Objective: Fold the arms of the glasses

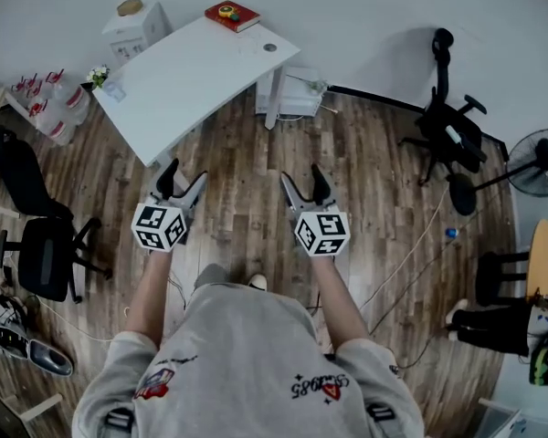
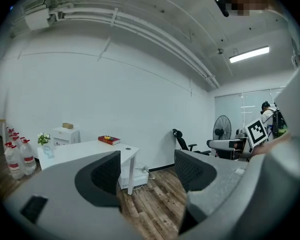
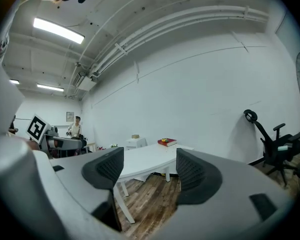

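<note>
I cannot make out any glasses in these views. A white table stands ahead on the wood floor; at its left corner lies a small pale clear thing beside a little flower pot. My left gripper and right gripper are held in the air side by side short of the table, both pointing at it. Both stand open with nothing between the jaws: the left gripper shows floor and table leg in its gap, and the right gripper shows the table edge.
A red book lies at the table's far end, with a white cabinet behind. Water bottles stand at the left. Black office chairs flank the room, and a fan and cables are at the right.
</note>
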Tool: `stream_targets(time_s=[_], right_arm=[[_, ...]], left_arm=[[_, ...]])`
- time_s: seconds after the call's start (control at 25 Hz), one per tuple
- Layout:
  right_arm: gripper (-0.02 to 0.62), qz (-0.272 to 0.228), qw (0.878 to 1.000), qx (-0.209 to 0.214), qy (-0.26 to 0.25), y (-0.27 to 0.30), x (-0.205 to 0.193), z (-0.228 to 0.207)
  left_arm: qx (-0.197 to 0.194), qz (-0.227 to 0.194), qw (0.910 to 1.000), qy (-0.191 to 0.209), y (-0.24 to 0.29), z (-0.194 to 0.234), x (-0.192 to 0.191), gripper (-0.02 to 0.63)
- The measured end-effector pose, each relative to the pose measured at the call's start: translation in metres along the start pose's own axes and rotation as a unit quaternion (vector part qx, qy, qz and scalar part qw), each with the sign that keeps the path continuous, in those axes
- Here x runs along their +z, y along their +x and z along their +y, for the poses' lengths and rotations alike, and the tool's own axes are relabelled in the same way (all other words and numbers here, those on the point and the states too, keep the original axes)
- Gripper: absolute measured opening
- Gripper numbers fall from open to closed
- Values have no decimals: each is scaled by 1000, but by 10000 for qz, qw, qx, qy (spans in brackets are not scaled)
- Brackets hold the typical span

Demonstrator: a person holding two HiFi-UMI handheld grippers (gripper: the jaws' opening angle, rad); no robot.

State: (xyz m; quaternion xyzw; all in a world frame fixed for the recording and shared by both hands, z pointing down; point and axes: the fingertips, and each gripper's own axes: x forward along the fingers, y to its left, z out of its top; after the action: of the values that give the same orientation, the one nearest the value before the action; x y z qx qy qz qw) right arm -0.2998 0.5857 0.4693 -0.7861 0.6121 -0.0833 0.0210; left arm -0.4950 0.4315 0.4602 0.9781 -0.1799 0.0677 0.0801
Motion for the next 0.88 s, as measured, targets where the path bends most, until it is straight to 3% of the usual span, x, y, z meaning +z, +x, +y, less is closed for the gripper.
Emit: stream_targets(time_s=[0.24, 0.4, 0.6, 0.88], right_arm=[[311, 132, 9997, 4, 202, 22, -7, -39], [306, 154, 9997, 9, 212, 51, -8, -56], [307, 236, 9994, -87, 252, 108, -9, -82], [305, 217, 9988, -358, 243, 213, 24, -139]], left_arm=[[91, 353, 9993, -7, 28, -2, -19, 322], [106, 316, 9994, -28, 66, 14, -15, 322], [3, 292, 9996, 14, 134, 46, -6, 321], [-309, 279, 9991, -43, 255, 105, 27, 321]])
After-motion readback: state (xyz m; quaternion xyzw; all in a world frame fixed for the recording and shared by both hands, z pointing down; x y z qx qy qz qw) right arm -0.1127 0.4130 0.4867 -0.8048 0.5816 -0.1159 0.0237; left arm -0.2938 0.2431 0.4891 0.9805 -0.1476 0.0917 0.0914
